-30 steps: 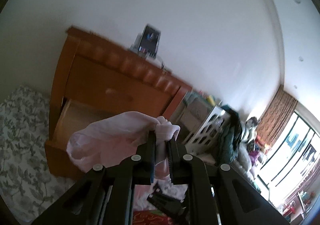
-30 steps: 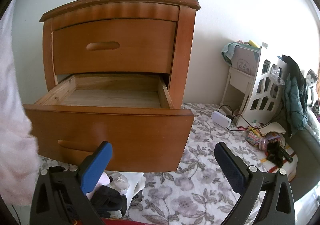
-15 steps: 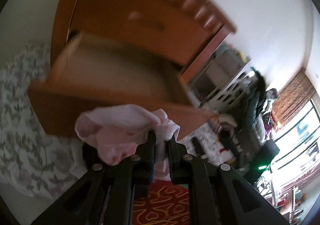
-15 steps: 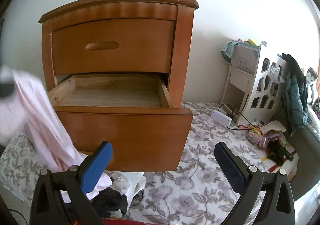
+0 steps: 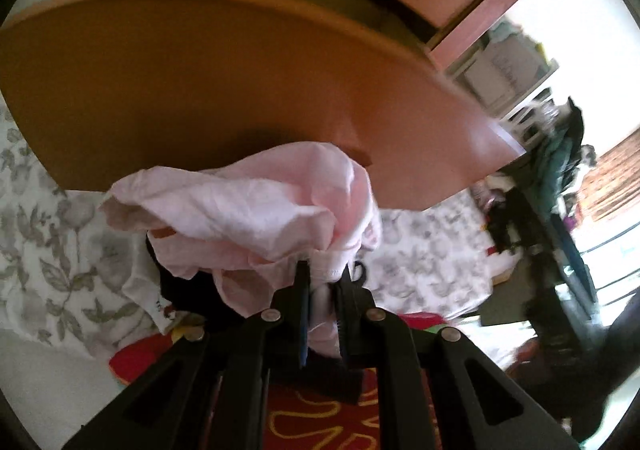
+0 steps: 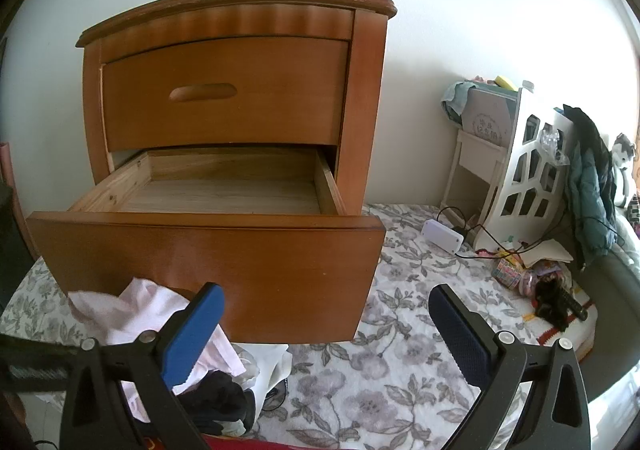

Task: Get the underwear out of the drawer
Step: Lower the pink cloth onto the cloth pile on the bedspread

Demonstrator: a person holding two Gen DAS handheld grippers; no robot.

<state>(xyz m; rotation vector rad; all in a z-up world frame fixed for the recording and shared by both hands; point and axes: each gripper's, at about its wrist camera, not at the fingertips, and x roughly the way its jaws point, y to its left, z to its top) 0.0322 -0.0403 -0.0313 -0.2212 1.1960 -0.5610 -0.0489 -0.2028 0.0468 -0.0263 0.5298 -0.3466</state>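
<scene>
Underwear (image 5: 256,206), pale pink and crumpled, sits pinched in my left tongs (image 5: 323,282), which are nearly closed on a bunched fold of its edge; most of the cloth billows up and to the left of the tips, in front of the lower drawer (image 5: 240,90) and outside it. Below the cloth I make out a heap of dark and white clothes (image 6: 236,390) on the floral bedspread (image 6: 400,330), and I judge that heap the likely drop spot, lying under and just ahead of the left tongs. Moving right, the drawer stands pulled out, and as far as I can see its wooden bottom is bare. Further right, my right tongs (image 6: 326,322) are spread wide with nothing between them, aimed at the drawer front and apart from the garment. The left hand is plainly the nearer one, so I reckon any release falls to it.
</scene>
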